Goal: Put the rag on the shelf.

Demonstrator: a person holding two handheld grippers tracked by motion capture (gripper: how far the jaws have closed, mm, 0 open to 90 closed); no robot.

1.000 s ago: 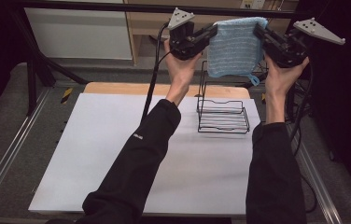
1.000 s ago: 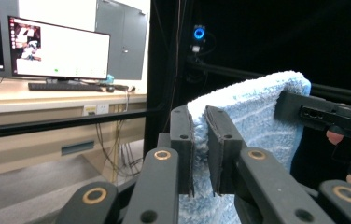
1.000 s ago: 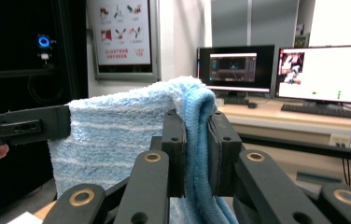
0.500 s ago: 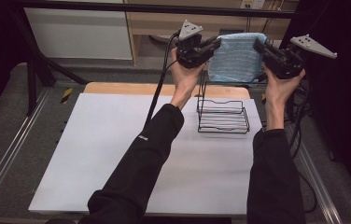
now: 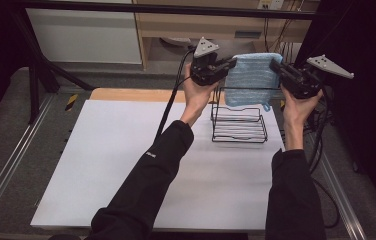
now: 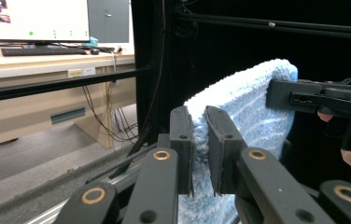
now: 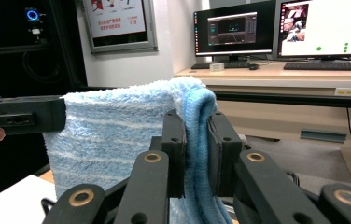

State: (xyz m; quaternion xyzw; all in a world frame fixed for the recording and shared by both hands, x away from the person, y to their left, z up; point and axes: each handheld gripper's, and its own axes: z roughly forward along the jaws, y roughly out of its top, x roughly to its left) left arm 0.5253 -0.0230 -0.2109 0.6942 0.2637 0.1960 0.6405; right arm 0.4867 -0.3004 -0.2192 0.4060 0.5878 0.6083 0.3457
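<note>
A light blue towel [image 5: 250, 79] hangs stretched between my two grippers, above the back of a black wire rack [image 5: 239, 125] on the white table. My left gripper [image 5: 230, 64] is shut on the towel's left top corner; in the left gripper view the cloth [image 6: 239, 126] is pinched between the black jaws [image 6: 200, 149]. My right gripper [image 5: 276, 66] is shut on the right top corner, and the right gripper view has the folded blue edge [image 7: 196, 121] squeezed between its pads [image 7: 197, 154]. The towel's lower edge reaches the rack's tall back frame.
The white tabletop [image 5: 111, 165] stretches left and toward the front of the rack. A wooden strip [image 5: 136, 95] runs along the table's far edge. Metal rails [image 5: 6, 170] flank the table. Desks with monitors [image 7: 323, 28] stand beyond, and cables [image 5: 171, 105] trail from the left gripper.
Both grippers have come down with the towel held between them, so its lower edge now hangs at the rack's back frame. The grips are unchanged.
</note>
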